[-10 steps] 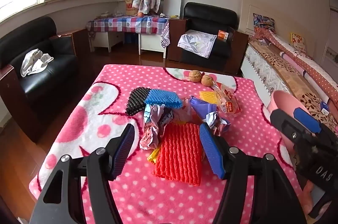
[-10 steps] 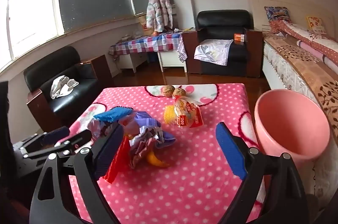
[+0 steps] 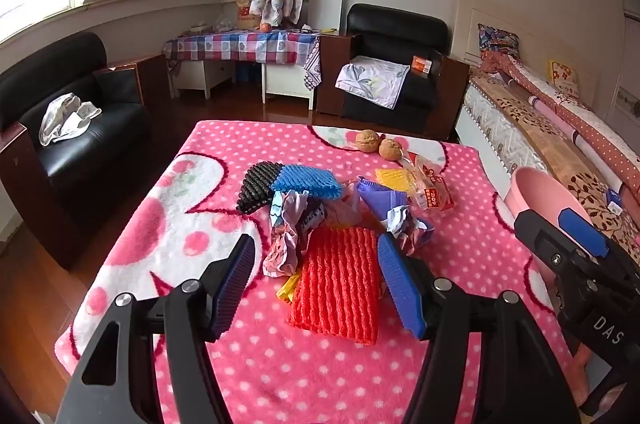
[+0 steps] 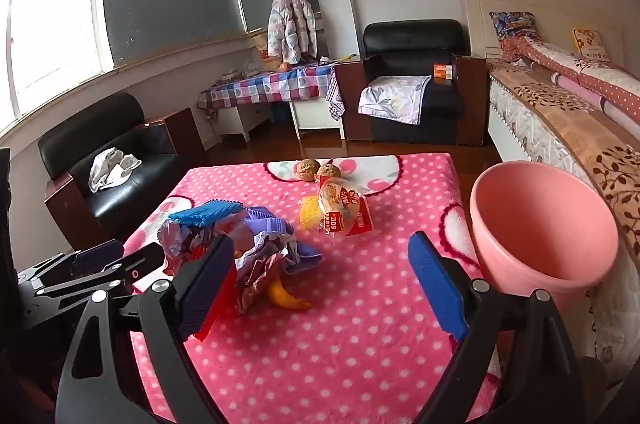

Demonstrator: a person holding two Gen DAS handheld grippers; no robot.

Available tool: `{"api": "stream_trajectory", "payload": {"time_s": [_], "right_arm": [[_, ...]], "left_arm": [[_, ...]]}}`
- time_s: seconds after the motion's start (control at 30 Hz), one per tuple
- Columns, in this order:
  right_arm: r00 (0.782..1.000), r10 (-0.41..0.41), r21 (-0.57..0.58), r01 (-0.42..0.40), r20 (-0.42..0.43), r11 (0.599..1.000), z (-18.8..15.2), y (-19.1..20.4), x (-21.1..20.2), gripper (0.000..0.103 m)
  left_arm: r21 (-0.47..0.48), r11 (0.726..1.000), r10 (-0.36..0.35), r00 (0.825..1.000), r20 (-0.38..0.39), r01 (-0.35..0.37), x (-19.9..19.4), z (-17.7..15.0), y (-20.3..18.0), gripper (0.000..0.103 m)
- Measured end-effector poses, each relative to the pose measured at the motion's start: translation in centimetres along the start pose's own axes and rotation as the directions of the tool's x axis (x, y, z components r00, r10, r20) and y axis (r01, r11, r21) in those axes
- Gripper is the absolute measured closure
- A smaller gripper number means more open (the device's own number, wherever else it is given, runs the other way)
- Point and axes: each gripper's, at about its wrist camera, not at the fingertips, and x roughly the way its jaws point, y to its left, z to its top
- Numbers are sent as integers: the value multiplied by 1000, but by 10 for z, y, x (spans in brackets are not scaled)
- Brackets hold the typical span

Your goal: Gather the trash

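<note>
From where I sit, nothing looks collected yet: the round pink plastic bin (image 4: 544, 224) stands off the edge of the bench (image 3: 312, 380), which is covered in a pink polka-dot fleece, and the part of the bin's inside that I can see holds nothing. All the trash lies on the bench, well apart from the bin. Nearest to me is a red ribbed foam fruit net (image 3: 340, 284); beyond it, away from the bin, are a crumpled printed wrapper (image 3: 294, 228), a blue foam net (image 3: 306, 180) and a black foam net (image 3: 256, 186). Closer to the bin sit a purple crumpled bag (image 4: 280, 236), a yellow peel-like scrap (image 4: 286, 298), a yellow foam piece (image 4: 310, 212) and a clear bread packet with red print (image 4: 344, 208). Two walnuts (image 3: 378, 144) rest at the far end. My left gripper (image 3: 316, 280) hovers over the red net with its jaws spread wide and holding nothing; my right gripper (image 4: 320, 282) hangs between the pile and the bin, jaws likewise spread and empty. I judge the job to be at its very start, with every piece left to move; the red net seems the likely first pick.
</note>
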Motion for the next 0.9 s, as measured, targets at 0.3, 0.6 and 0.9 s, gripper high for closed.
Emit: {"api": "stream_trajectory", "payload": {"time_s": [0.3,0.6,0.9], "right_arm": [[999,-13,-38,14,38,999,-1,12,-12,14],[999,-16,-43,18,44,999,-1,11,-15,14],[999,-16,-43,18,46,999,-2,11,-16,14]], "left_arm": [[3,1000,4,1000,0,-4,-1,0,-2,39],[3,1000,2,1000,-1,-2,-2,-1,-3,39],[3,1000,2,1000,0,-2,-2,-2,-4,39]]}}
